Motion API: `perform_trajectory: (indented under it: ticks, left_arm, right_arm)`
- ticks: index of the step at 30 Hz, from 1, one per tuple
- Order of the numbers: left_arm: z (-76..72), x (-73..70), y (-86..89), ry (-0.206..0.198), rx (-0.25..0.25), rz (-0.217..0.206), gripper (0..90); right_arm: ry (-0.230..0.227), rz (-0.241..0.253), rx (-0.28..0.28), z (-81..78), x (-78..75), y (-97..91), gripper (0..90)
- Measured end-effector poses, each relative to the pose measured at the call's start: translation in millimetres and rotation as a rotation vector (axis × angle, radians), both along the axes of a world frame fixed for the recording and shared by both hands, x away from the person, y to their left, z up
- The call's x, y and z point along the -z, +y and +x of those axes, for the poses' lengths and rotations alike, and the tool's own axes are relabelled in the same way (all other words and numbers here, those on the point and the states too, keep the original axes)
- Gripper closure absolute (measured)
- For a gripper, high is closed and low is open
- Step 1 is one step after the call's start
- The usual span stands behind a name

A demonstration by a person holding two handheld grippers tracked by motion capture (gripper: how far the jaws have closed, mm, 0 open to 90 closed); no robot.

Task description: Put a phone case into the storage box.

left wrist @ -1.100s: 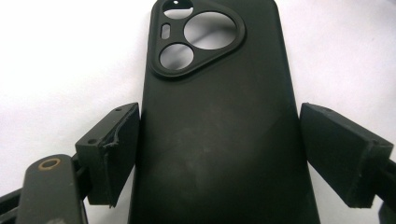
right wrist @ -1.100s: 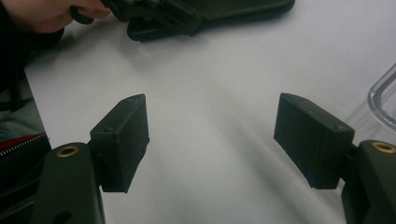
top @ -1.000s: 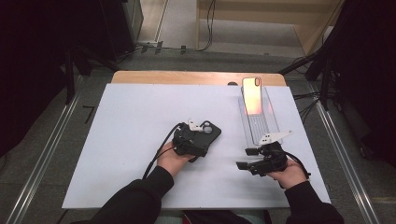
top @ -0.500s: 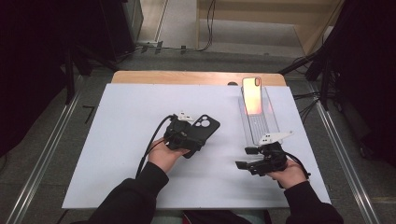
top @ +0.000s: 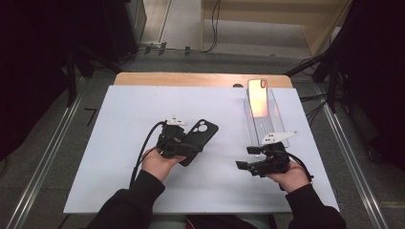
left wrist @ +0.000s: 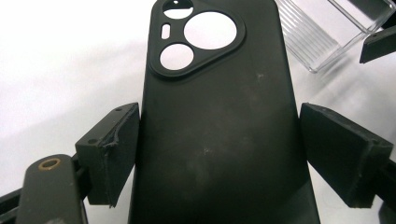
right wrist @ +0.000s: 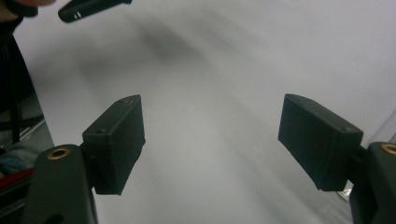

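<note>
Since a second ago the left tongs [top: 184, 145] have lifted the black phone case [top: 199, 139] off the white tabletop [top: 119, 119] and carried it toward the left of the high view, away from the right tongs [top: 246, 160]. The right tongs have hardly shifted, though their jaws have just been opening with nothing between them.

The case is matte black, a soft-looking shell with rounded corners. Near its far end, well past the left tongs' pads, sits a raised rounded-triangle island with two large round openings, a smaller round one at the corner and a small slot; the pale tabletop shows through them. Faint scuffs and dust specks mark its back. In the left gripper view the case [left wrist: 219, 121] runs straight out between the two pads: the left pad presses on its edge, the right pad sits just beside the other edge, so the tongs pinch it across its width at the near end.

The right tongs [right wrist: 210, 135] stand spread, empty, above bare tabletop. Beyond them, close to their tips, lies a clear ribbed plastic tray [top: 267, 125], and at its far end stands a phone [top: 258, 98] with an orange-lit screen.
</note>
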State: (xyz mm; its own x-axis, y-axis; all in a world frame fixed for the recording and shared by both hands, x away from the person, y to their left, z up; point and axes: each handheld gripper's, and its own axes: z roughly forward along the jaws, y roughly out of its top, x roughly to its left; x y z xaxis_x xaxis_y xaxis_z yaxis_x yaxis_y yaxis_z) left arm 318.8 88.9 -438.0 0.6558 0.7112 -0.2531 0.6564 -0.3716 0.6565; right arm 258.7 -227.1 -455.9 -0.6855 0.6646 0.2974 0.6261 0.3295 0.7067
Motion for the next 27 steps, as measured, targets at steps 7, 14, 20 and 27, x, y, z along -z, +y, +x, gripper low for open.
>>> perform_trajectory:
  ticks: [7,14,20,27]
  left_arm:
    - [-11.6,9.3,2.4,0.009,-0.056,-0.029,15.4]
    - [-21.7,14.8,5.9,0.001,-0.086,-0.04,15.4]
    - [-25.3,16.9,10.0,-0.034,-0.139,-0.065,15.4]
    - [-26.6,20.4,10.8,-0.063,-0.163,-0.064,15.4]
  right_arm:
    - [0.031,0.016,0.011,4.3,-6.1,13.7,21.0]
    - [0.08,0.032,-0.011,8.1,-12.2,26.6,21.7]
    - [0.119,0.048,0.025,15.2,-13.7,35.5,22.4]
    - [0.144,0.085,0.068,25.5,-18.3,43.5,22.6]
